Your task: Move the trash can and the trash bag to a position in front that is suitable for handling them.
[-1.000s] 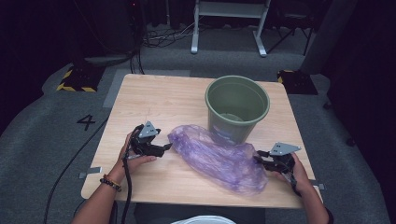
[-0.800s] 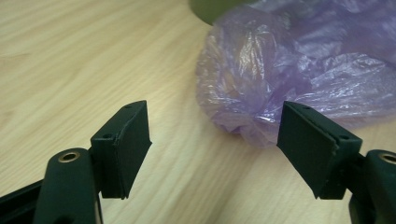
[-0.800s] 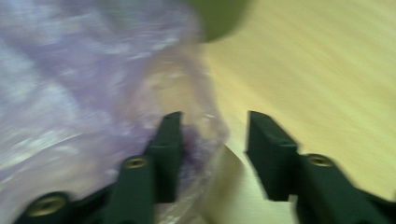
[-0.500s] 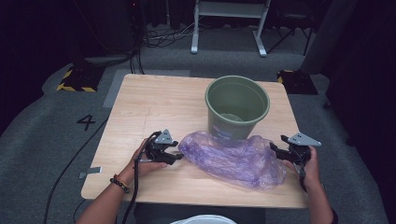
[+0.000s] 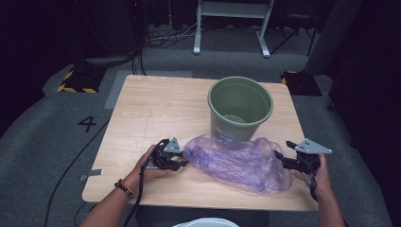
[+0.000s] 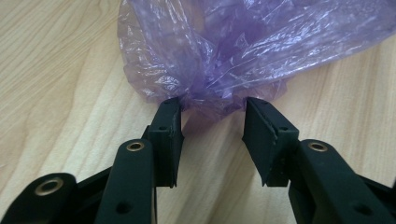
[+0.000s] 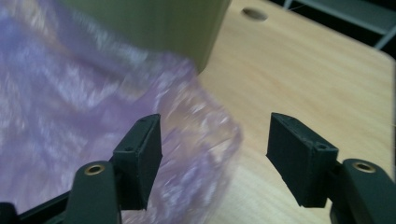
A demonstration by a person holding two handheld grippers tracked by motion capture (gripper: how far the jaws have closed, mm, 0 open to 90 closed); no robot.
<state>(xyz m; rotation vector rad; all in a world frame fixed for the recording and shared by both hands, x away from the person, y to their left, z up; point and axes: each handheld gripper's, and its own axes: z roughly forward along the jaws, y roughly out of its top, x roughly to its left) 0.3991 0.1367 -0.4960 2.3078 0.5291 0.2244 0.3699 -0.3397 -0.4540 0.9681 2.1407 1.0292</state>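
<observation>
Pale wooden table top [image 5: 156, 113]: light grain, smooth, low sheen. Thin purple plastic bag [image 5: 236, 163]: translucent film, crinkled, glossy highlights along the creases; wood grain shows through it in the left gripper view [image 6: 219, 51]. Green round plastic bucket [image 5: 240, 109]: smooth wall, matt to dull satin. Left black gripper [image 6: 212, 126]: matt moulded plastic jaws, slightly grainy, brass-coloured metal rivets at the joints. Right black gripper [image 7: 215, 140]: same matt black plastic, same brassy rivets; grey flat plate on top looks matt. Floor around the table: grey, carpet-like texture.
</observation>
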